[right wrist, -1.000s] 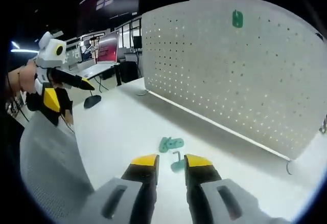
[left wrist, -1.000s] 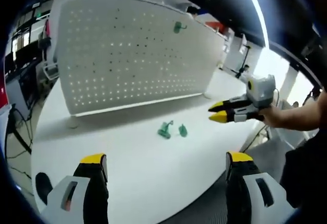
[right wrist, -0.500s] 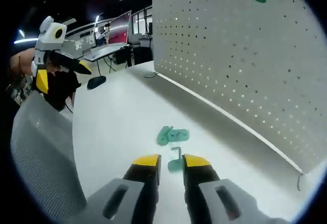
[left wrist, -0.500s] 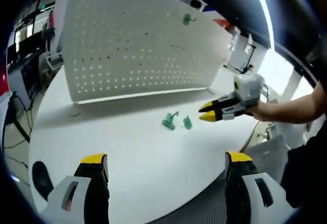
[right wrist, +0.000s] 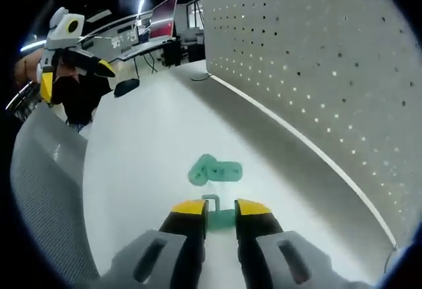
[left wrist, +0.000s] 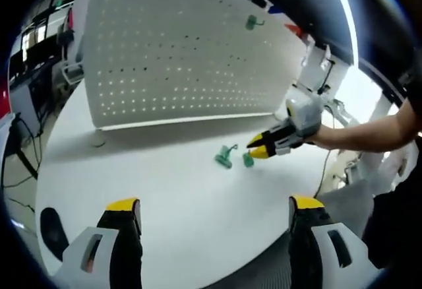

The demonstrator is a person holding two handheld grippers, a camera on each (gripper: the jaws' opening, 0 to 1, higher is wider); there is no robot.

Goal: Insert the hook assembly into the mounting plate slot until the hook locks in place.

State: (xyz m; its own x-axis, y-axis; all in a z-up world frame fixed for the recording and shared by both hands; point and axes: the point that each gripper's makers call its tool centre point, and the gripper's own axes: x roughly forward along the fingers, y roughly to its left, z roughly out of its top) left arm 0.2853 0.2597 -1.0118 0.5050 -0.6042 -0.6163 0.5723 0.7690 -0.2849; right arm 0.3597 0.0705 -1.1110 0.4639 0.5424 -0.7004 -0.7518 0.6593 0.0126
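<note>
A white pegboard (left wrist: 178, 51) stands upright at the back of the white table (left wrist: 165, 196), with one green hook (left wrist: 252, 22) hanging near its top. Two green pieces lie on the table: a plate-like piece (left wrist: 226, 156) (right wrist: 214, 170) and a small hook piece (left wrist: 248, 160) (right wrist: 221, 218). My right gripper (right wrist: 221, 208) (left wrist: 258, 147) is low over the table, its jaws a narrow gap apart, with the hook piece lying between the fingertips. My left gripper (left wrist: 214, 204) (right wrist: 99, 68) stands wide open over the table's near edge, well short of both pieces.
A grey mesh chair back (right wrist: 46, 190) rises to the left of my right gripper. A dark mouse-like object (right wrist: 125, 86) (left wrist: 49, 226) lies at the table's edge. Desks with monitors (right wrist: 158, 28) stand beyond. A person's forearm (left wrist: 369, 134) holds the right gripper.
My right gripper has moved forward and down to the green pieces, so the hook piece now lies between its tips. Its jaw gap looks unchanged. The left gripper stays wide open.
</note>
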